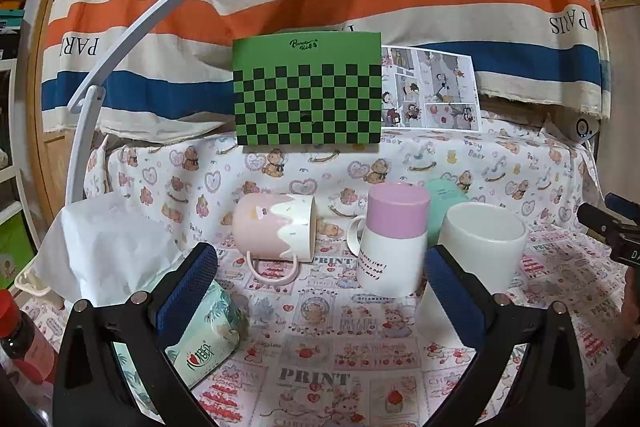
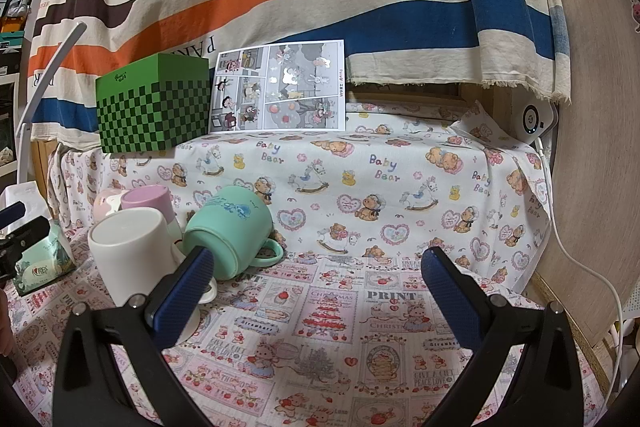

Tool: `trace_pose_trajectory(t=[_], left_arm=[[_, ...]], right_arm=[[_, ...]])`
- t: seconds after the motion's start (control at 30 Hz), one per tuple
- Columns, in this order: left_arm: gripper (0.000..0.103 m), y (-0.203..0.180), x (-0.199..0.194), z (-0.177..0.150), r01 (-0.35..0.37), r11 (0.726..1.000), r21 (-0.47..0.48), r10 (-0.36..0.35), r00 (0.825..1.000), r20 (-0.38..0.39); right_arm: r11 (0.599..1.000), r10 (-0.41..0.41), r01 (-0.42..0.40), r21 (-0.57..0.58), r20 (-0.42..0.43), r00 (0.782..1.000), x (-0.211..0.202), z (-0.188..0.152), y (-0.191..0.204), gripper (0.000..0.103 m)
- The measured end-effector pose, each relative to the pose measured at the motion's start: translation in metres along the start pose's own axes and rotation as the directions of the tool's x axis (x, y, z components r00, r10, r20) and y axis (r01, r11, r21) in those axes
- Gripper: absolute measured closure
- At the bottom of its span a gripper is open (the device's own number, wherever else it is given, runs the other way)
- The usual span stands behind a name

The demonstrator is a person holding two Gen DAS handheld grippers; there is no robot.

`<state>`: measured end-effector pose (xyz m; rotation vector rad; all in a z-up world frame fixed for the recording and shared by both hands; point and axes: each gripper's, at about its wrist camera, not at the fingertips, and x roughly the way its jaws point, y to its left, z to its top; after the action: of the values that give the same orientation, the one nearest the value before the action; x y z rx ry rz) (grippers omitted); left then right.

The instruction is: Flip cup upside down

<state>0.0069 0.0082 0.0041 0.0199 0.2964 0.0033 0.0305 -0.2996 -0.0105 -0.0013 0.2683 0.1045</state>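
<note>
Several cups stand close together on the patterned cloth. A pink-and-white mug (image 1: 276,227) lies on its side, handle toward me. A white cup with a lilac base (image 1: 394,239) stands upside down. A plain white cup (image 1: 480,247) stands beside it; whether the end facing up is its mouth or its base is unclear. It also shows in the right wrist view (image 2: 128,251). A mint green mug (image 2: 230,231) lies tilted on its side. My left gripper (image 1: 320,287) is open and empty in front of the cups. My right gripper (image 2: 316,287) is open and empty, its left finger (image 2: 180,299) near the white and green cups.
A green checkered box (image 1: 308,91) and a comic sheet (image 1: 432,91) stand on the raised ledge behind. A tissue pack (image 1: 208,331) and white paper (image 1: 108,247) lie at the left, with a red-capped bottle (image 1: 20,343). A white lamp arm (image 1: 132,39) curves overhead. A white cable (image 2: 580,267) runs at the right.
</note>
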Motion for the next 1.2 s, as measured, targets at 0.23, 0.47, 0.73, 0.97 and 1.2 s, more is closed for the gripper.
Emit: trace_pose_trajectory(t=[0.23, 0.47, 0.73, 0.97, 1.2], left_arm=[[0.000, 0.0016, 0.0024, -0.0003, 0.005, 1.000, -0.003, -0.005, 1.000, -0.007], [0.000, 0.0026, 0.0034, -0.0005, 0.006, 1.000, -0.003, -0.006, 1.000, -0.008], [0.000, 0.0014, 0.0025, -0.0001, 0.004, 1.000, -0.003, -0.004, 1.000, -0.007], [0.000, 0.0015, 0.0026, 0.0000, 0.004, 1.000, -0.003, -0.004, 1.000, -0.007], [0.000, 0.0015, 0.0026, 0.0000, 0.004, 1.000, -0.003, -0.004, 1.000, -0.007]], right_arm=[[1.000, 0.001, -0.001, 0.000, 0.000, 1.000, -0.0001, 0.0000, 0.0000, 0.000], [1.000, 0.000, 0.000, 0.000, 0.000, 1.000, -0.0002, 0.0000, -0.0001, 0.000], [1.000, 0.000, 0.000, 0.000, 0.000, 1.000, -0.0002, 0.0000, -0.0002, 0.000], [1.000, 0.001, -0.001, -0.001, 0.000, 1.000, 0.0001, 0.0000, -0.0002, 0.000], [1.000, 0.001, -0.001, -0.001, 0.000, 1.000, 0.0002, -0.0001, -0.0003, 0.000]])
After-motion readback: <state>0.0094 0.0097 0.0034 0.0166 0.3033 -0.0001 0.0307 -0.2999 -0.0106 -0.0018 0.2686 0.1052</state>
